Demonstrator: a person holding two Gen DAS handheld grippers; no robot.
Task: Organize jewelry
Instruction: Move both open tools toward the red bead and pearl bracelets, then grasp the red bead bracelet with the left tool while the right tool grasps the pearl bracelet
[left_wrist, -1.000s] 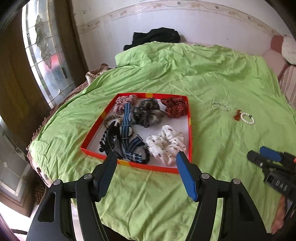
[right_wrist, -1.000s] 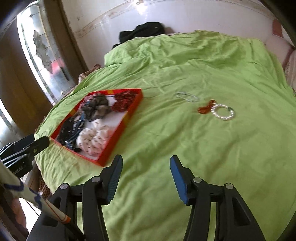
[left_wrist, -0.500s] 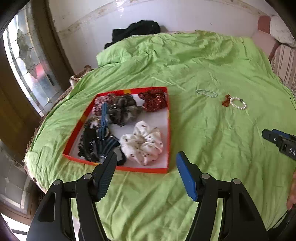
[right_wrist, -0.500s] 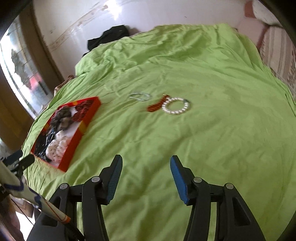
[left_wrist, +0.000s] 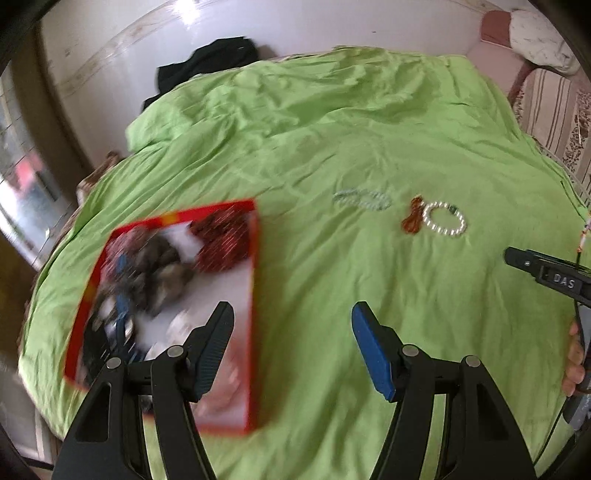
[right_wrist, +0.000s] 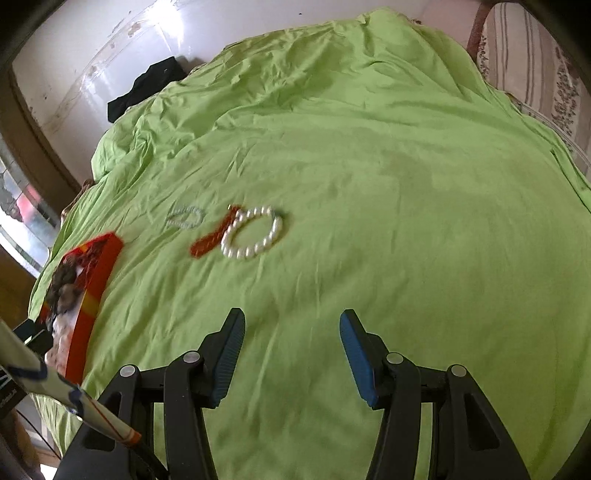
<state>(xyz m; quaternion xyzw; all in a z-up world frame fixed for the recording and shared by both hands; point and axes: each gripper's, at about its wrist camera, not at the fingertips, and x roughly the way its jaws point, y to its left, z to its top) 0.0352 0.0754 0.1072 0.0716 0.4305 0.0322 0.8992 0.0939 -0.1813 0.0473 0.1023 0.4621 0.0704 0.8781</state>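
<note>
Beside the red tray (left_wrist: 253, 295) on the green bedspread (right_wrist: 369, 166), three loose pieces lie well clear of its far corner — a pale beaded bracelet (right_wrist: 185, 218) nearest the tray, then a red-orange piece (right_wrist: 212, 238) touching a pearl bracelet (right_wrist: 253, 232). Both the left gripper (left_wrist: 291, 328) and right gripper (right_wrist: 291, 332) hang over the cloth with jaws parted and nothing between them. This looks like the approach step — next, one gripper likely needs to drop squarely over one bracelet and pinch beads without snagging fabric.
</note>
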